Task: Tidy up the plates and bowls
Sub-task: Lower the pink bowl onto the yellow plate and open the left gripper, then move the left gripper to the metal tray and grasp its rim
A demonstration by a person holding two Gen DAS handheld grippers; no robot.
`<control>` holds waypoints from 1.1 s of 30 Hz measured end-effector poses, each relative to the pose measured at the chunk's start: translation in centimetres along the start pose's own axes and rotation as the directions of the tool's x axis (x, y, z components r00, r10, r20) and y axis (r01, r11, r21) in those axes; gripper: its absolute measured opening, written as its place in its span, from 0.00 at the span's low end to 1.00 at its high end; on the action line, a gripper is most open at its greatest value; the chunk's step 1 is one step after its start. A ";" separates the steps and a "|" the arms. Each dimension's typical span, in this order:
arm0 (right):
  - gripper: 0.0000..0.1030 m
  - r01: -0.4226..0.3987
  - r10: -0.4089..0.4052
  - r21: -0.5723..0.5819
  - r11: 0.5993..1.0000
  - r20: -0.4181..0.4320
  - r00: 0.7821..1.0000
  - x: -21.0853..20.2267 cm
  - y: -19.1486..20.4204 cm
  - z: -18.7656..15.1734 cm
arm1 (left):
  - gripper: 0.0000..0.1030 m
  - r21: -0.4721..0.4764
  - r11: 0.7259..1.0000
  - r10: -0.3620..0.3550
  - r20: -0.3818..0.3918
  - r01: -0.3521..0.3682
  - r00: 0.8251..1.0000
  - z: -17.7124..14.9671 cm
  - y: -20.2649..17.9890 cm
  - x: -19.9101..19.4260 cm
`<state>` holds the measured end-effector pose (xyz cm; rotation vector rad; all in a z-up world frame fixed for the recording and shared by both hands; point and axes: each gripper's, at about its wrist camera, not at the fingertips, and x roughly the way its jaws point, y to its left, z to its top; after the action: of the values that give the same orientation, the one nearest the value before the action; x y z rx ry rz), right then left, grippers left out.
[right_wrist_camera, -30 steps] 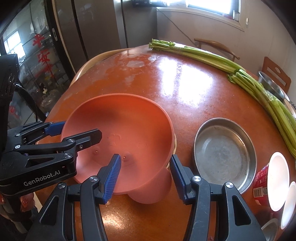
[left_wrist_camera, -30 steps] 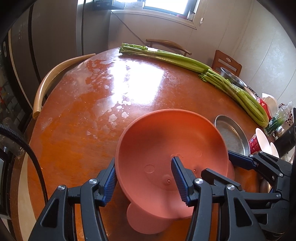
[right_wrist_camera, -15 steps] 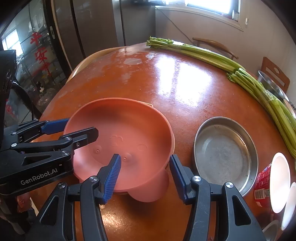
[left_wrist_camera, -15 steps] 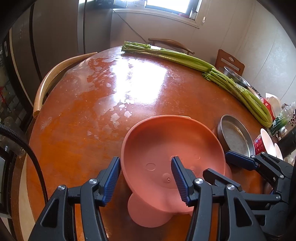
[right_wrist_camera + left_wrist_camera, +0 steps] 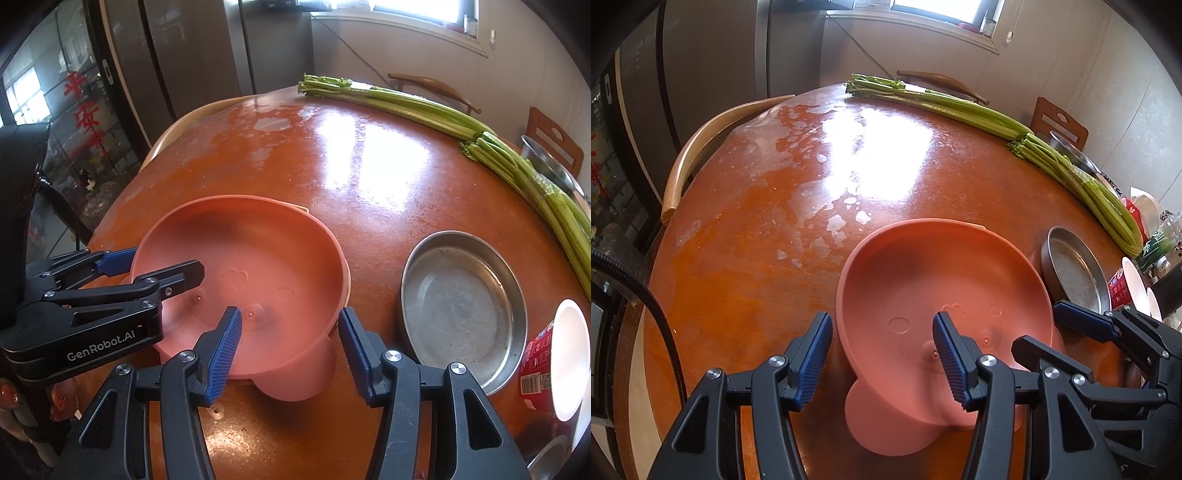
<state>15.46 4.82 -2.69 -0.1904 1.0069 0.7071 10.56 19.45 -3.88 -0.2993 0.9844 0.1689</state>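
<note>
On near edge of round table (image 5: pixel 369 177): pink bowl (image 5: pixel 945 295) straddled at rim by left gripper (image 5: pixel 882 358) and right gripper (image 5: pixel 290 350); firm pinch or loose, cannot tell. Metal plate (image 5: pixel 461 306) just beside, separate. Stacking not yet done.

matt pink plastic bowl (image 5: pixel 258 273), dull scuffed metal pan (image 5: pixel 461 306), glossy wooden table (image 5: pixel 369 177)

My right gripper (image 5: pixel 290 341) straddles the pink plastic bowl's (image 5: pixel 258 266) rim, beside a round steel pan (image 5: pixel 463 306).
</note>
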 end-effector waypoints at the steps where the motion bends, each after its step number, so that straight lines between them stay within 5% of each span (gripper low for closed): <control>1: 0.55 -0.001 0.001 0.002 1.000 0.000 1.000 0.0 -0.1 0.0 | 0.55 0.000 1.000 0.001 0.002 -0.001 1.000 0.0 0.0 -0.1; 33: 0.55 0.017 -0.027 0.105 0.994 0.096 0.995 -5.2 -2.8 -1.2 | 0.61 0.017 1.000 0.025 0.082 -0.026 0.996 -0.2 -1.9 -4.4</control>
<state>14.65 -0.24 0.47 -0.0760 0.9447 0.6363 8.49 17.54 0.05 -0.2614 0.9088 0.1941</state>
